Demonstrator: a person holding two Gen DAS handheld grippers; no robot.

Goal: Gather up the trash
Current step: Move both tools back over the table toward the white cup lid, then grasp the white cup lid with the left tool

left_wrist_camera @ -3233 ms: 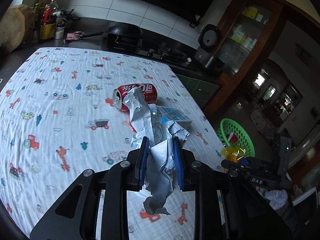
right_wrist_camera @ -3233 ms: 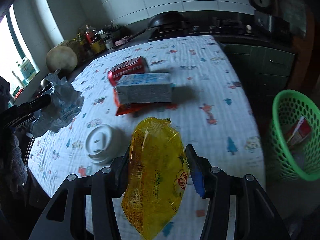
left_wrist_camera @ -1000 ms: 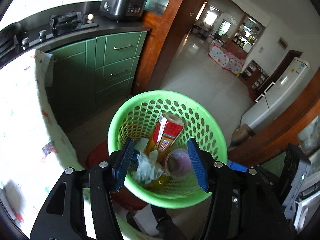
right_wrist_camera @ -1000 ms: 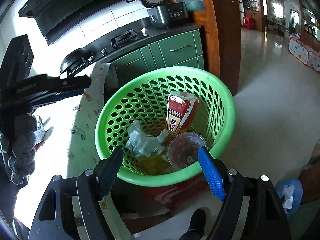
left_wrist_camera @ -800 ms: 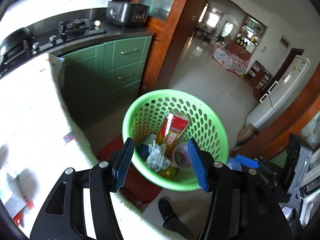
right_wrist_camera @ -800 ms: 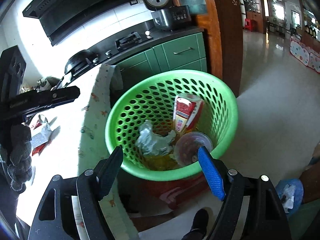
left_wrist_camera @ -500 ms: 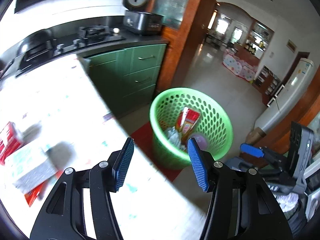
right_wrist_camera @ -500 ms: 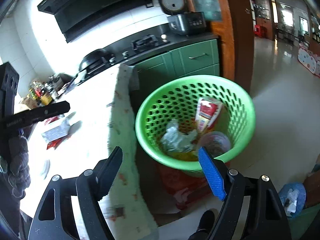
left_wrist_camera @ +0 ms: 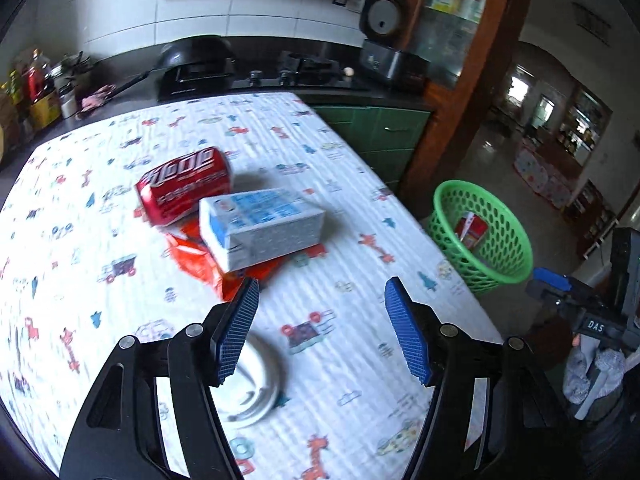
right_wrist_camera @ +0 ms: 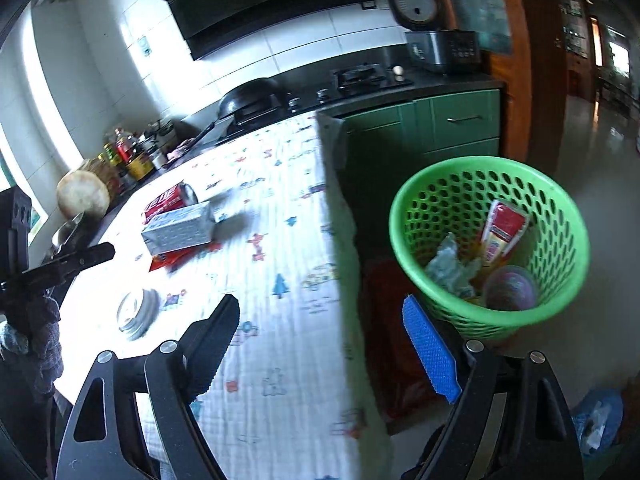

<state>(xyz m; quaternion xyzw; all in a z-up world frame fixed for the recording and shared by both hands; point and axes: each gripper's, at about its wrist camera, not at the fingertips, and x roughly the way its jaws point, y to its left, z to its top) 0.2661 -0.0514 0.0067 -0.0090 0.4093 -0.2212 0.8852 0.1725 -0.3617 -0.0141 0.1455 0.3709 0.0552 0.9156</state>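
Note:
My left gripper (left_wrist_camera: 320,320) hovers over the patterned tablecloth (left_wrist_camera: 340,184), its jaws opening with nothing between them. Just ahead lies a white-and-blue carton (left_wrist_camera: 262,228) on a red wrapper (left_wrist_camera: 192,258), with a red can (left_wrist_camera: 186,186) behind it. A white lid (left_wrist_camera: 254,380) sits below the left pad. My right gripper (right_wrist_camera: 320,314) hangs at the table's edge, jaws opening and empty. To its right the green basket (right_wrist_camera: 400,208) holds crumpled paper (right_wrist_camera: 452,268), a red carton (right_wrist_camera: 502,228) and a plastic cup (right_wrist_camera: 510,288).
The table's edge (right_wrist_camera: 340,240) drops beside the basket, which stands on a red mat (right_wrist_camera: 384,320). Green cabinets (right_wrist_camera: 460,124), a stove (right_wrist_camera: 360,76), a wok (right_wrist_camera: 252,100) and a rice cooker (right_wrist_camera: 440,52) line the back. Bottles (left_wrist_camera: 36,88) crowd the far left counter.
The crumpled paper and yellow bag held earlier now lie in the basket. Both grippers have swung from above the basket toward the table, the left one farther, and both jaws stand wider.

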